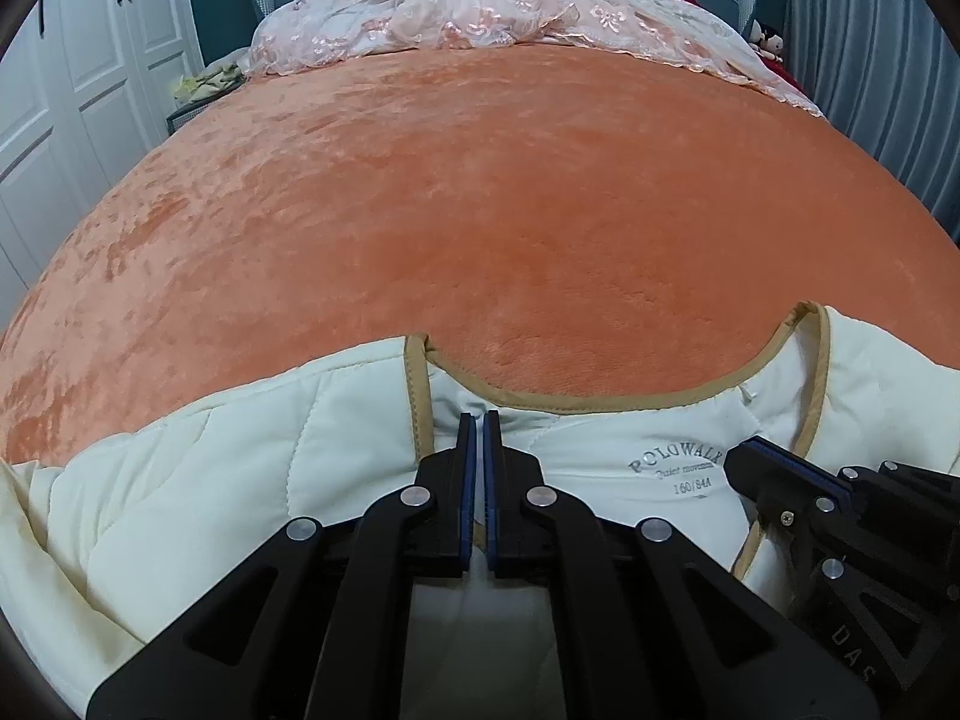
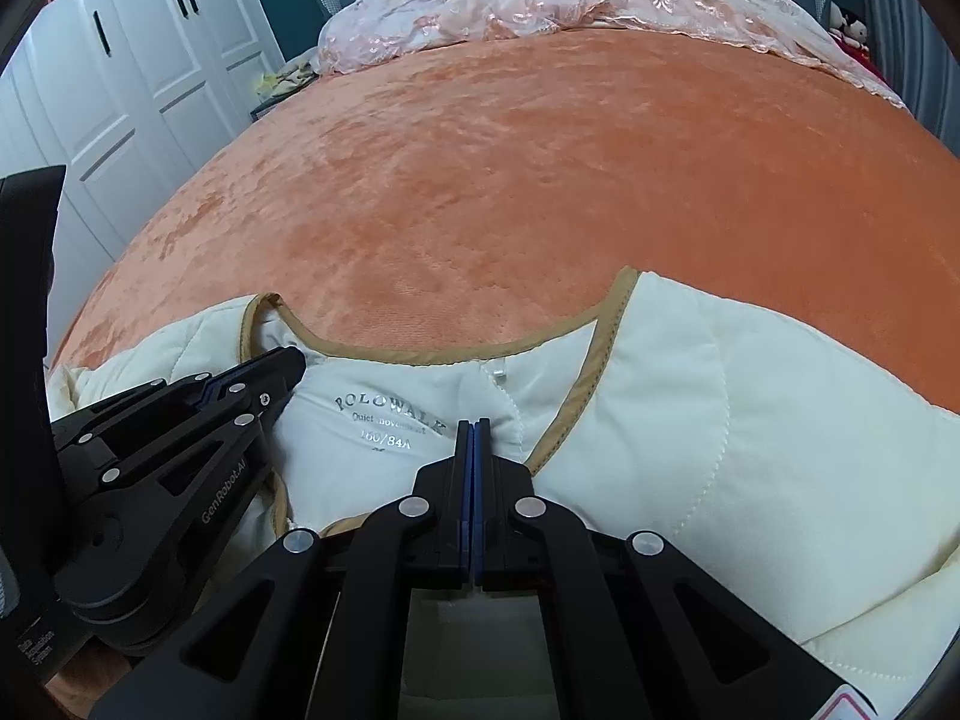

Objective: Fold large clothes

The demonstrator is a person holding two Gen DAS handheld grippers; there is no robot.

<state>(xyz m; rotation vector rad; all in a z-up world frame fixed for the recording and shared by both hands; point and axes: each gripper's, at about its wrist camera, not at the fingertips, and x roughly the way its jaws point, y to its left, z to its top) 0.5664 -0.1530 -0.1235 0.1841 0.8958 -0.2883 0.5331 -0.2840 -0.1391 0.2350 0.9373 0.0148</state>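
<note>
A cream quilted jacket [image 1: 228, 462] with tan trim lies open on the orange bed cover, collar toward the headboard, its inner label facing up. It also shows in the right wrist view [image 2: 750, 420]. My left gripper [image 1: 480, 420] is over the lining just left of the label, jaws nearly closed with a thin gap; whether it pinches fabric is unclear. My right gripper [image 2: 474, 426] is shut over the lining right of the label, beside the tan front edge. Each gripper shows in the other's view: the right gripper [image 1: 744, 456] and the left gripper [image 2: 294, 357].
The orange plush bed cover [image 1: 480, 192] stretches ahead. A pink lace bedspread [image 1: 480, 12] is bunched at the teal headboard. White wardrobe doors [image 1: 72, 78] stand to the left, grey curtains [image 1: 870, 60] to the right. A nightstand with clutter [image 1: 198, 90] sits by the bed's far left corner.
</note>
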